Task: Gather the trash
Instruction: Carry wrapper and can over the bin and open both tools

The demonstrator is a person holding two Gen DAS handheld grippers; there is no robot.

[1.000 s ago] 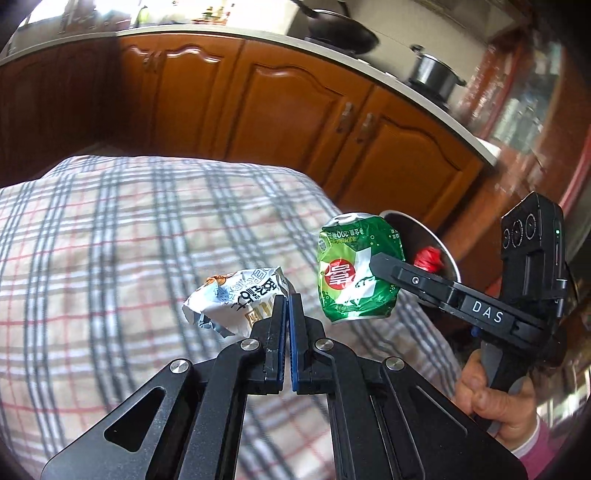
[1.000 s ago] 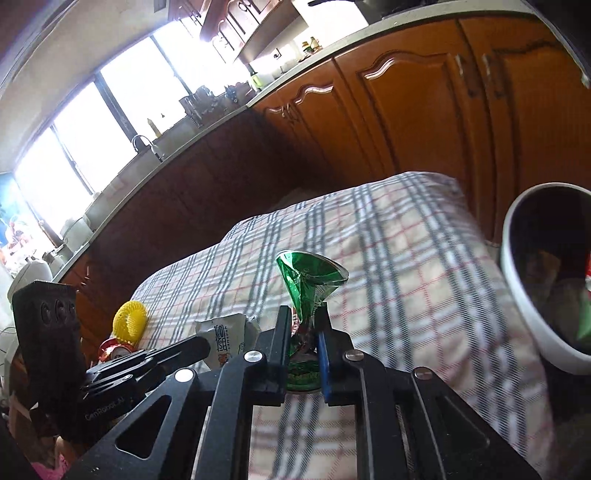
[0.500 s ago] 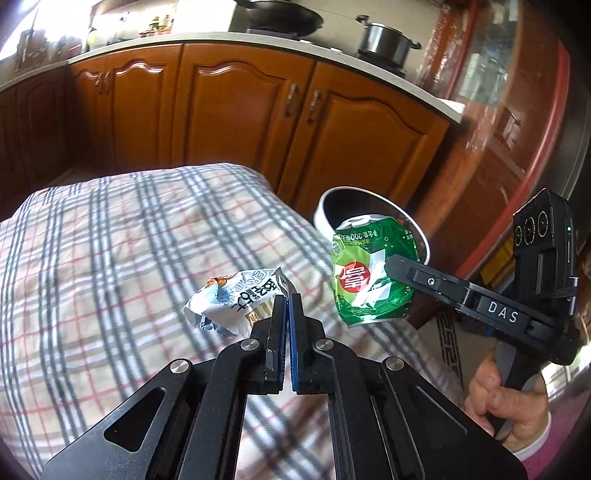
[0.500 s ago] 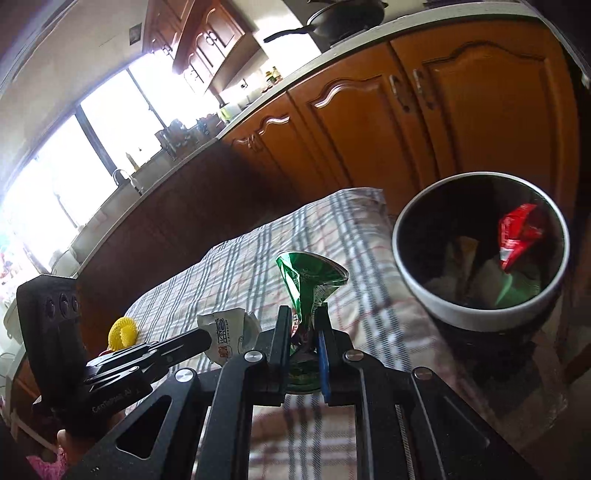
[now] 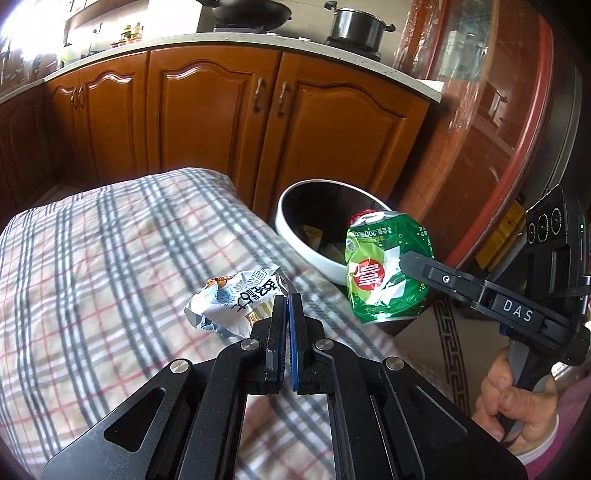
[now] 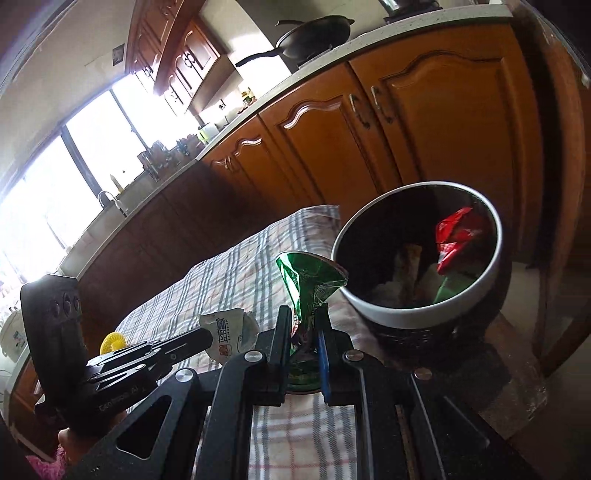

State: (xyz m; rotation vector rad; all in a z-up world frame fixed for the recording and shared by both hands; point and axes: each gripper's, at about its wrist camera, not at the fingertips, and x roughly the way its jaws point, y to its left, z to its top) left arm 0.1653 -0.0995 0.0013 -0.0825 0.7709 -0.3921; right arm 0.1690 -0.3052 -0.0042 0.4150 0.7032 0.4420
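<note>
My left gripper (image 5: 285, 301) is shut on a crumpled white wrapper (image 5: 236, 301) and holds it above the plaid tablecloth (image 5: 92, 266). My right gripper (image 6: 303, 314) is shut on a crushed green can (image 6: 308, 284), which also shows in the left wrist view (image 5: 386, 267) in the air beside the table's right edge. The bin (image 5: 295, 229), white-rimmed with a dark inside, stands just past that edge. In the right wrist view the bin (image 6: 373, 306) holds a red wrapper (image 6: 452, 236) and other scraps. The white wrapper (image 6: 227, 328) shows there too.
Wooden cabinets (image 5: 221, 110) with a counter, a wok (image 5: 247, 9) and a pot (image 5: 356, 24) stand behind the table. A yellow round thing (image 6: 112, 341) lies at the table's far left. A patterned rug (image 5: 448, 343) lies on the floor at right.
Both grippers have moved toward the table's right edge with their trash still held. The bin has come into fuller view, close to the green can.
</note>
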